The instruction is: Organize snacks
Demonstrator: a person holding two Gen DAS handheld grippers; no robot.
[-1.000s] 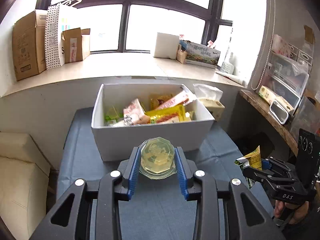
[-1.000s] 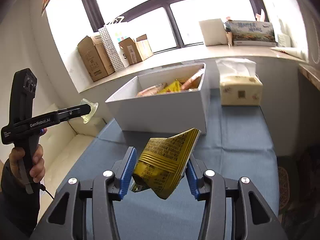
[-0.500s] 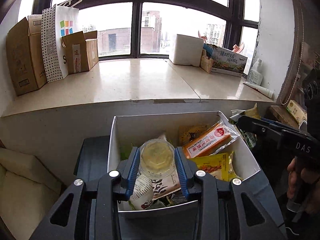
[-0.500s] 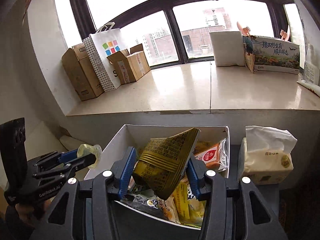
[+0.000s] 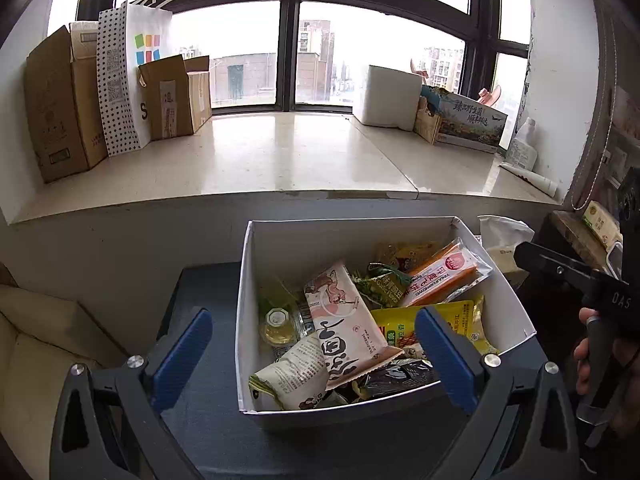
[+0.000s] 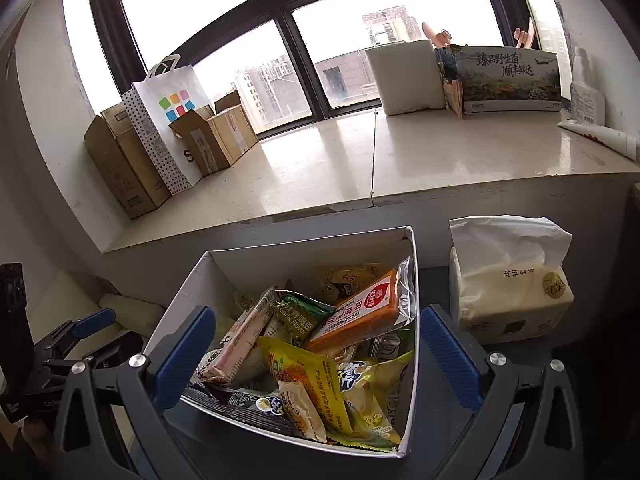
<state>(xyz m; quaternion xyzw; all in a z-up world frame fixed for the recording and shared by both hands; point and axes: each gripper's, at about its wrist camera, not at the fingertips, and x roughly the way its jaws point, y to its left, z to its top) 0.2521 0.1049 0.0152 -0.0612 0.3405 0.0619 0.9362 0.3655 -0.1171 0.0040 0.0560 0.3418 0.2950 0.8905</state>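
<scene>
A white box [image 5: 244,280] full of snack packets stands on the dark blue table, also in the right wrist view [image 6: 414,280]. My left gripper [image 5: 314,354] is open and empty above the box's near edge. The clear jelly cup [image 5: 275,326] lies inside at the left, beside a pink packet [image 5: 344,320]. My right gripper [image 6: 316,354] is open and empty over the box. A yellow packet [image 6: 308,384] lies on top of the pile under it, next to an orange packet [image 6: 360,314]. The right gripper's body [image 5: 576,284] shows at the left view's right edge.
A tissue pack [image 6: 508,288] stands right of the box. Behind is a wide stone windowsill [image 5: 280,160] with cardboard boxes [image 5: 60,104], a dotted paper bag [image 5: 128,80] and a printed carton [image 6: 508,80]. A cream cushion [image 5: 32,360] lies at the left.
Both grippers have opened over the box. The jelly cup has dropped from the left one into the box and the yellow packet from the right one onto the pile.
</scene>
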